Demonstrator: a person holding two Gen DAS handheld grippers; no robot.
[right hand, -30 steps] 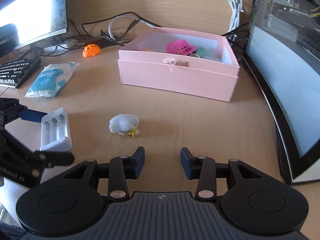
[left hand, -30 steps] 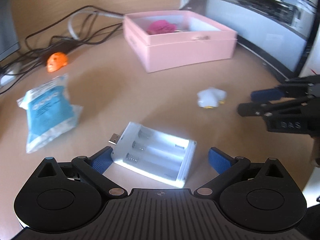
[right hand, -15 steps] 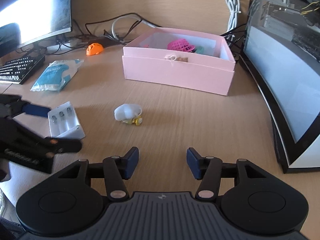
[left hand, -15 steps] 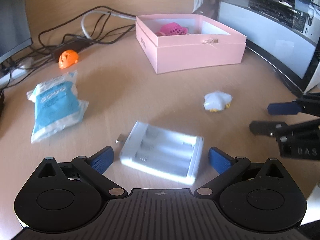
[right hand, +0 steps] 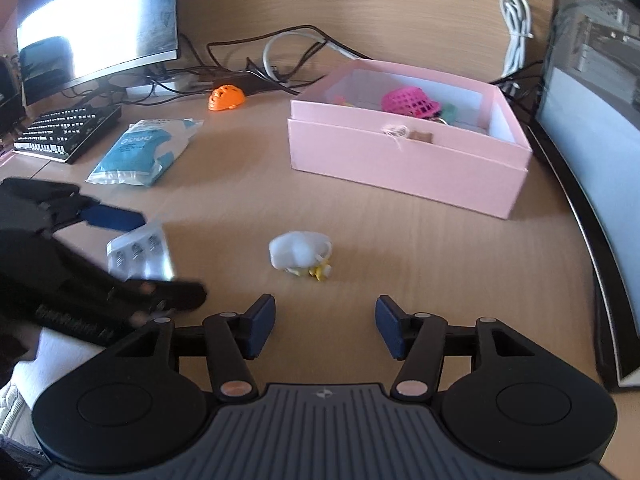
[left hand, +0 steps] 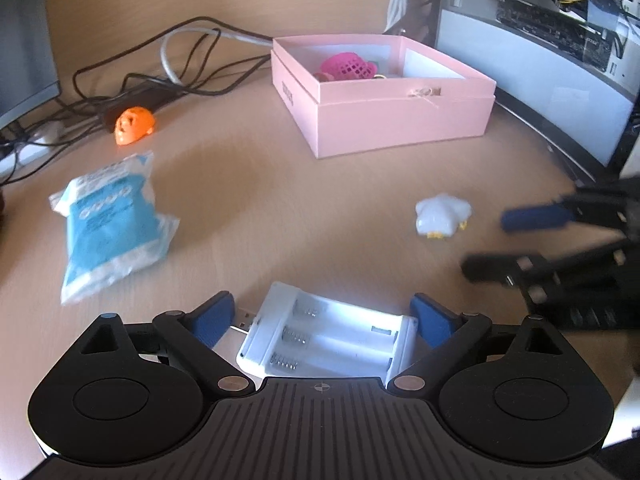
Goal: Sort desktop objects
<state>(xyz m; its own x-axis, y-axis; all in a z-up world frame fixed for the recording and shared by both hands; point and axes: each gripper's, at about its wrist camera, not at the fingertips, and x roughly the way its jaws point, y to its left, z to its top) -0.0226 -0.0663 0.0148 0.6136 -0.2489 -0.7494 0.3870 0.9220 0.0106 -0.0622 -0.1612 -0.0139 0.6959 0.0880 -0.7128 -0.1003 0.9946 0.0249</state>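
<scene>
A wooden desk [right hand: 400, 248] with scattered small items and, toward the far right, an open pink box [right hand: 408, 168] that serves as the sorting bin. Inside it already lie a bright pink mesh toy [right hand: 408, 104] and a few smaller bits too hidden to name, so part of the sorting looks done. Four items are left out on the desk. A white battery charger [left hand: 328, 336] with three empty slots and a USB plug lies at the near left, framed by the left gripper [left hand: 322, 318]; its jaws stand wide and have just been closing a little, the charger between them, the right pad just beside its edge, and no clear press on it yet. In the middle sits a small white duck toy [right hand: 300, 256] with yellow feet, just ahead of the right gripper [right hand: 324, 328], whose jaws are about half open, have just been opening, and hold nothing. Farther left lies a blue and white tissue pack [right hand: 146, 152], and beyond it, near a tangle of cables, an orange toy helmet [right hand: 226, 98]. Most of the job appears to remain.
</scene>
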